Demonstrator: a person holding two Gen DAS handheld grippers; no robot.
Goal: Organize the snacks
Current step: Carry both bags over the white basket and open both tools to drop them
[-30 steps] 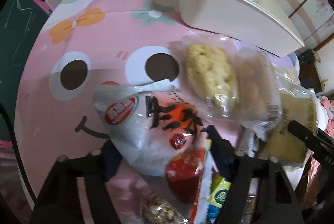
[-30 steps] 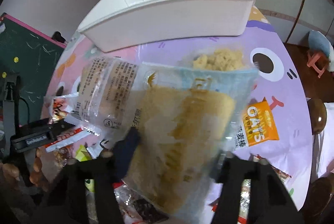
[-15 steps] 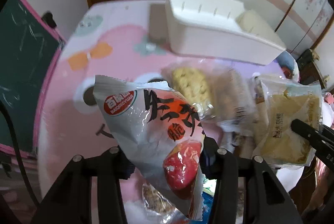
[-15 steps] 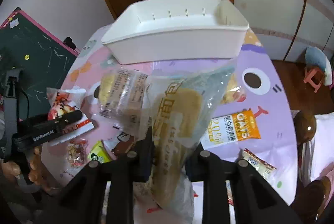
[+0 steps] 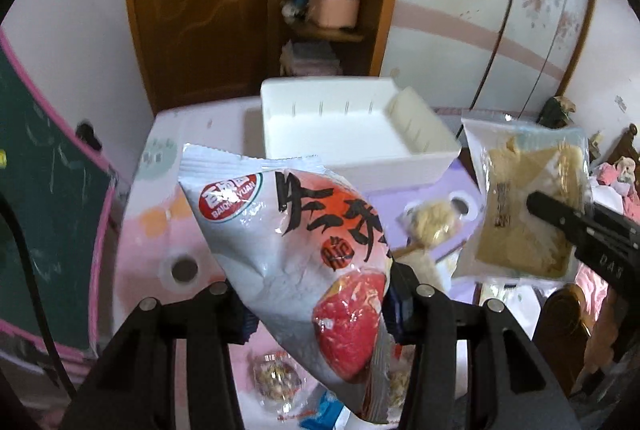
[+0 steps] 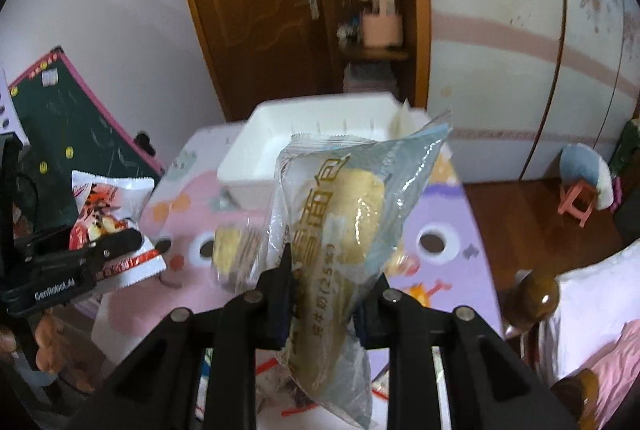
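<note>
White snack bag sits clamped between the left gripper's jaws, lifted above the table. Bread packet is pinched in the right gripper, before the bin.

A surface covered with a pink and purple cartoon-face cloth is seen, on which a white bin at the far end and several small wrapped snacks nearer are laid.

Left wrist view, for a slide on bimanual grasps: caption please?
Left gripper lifts a white snack bag while right gripper raises packaged bread near the white bin.
</note>
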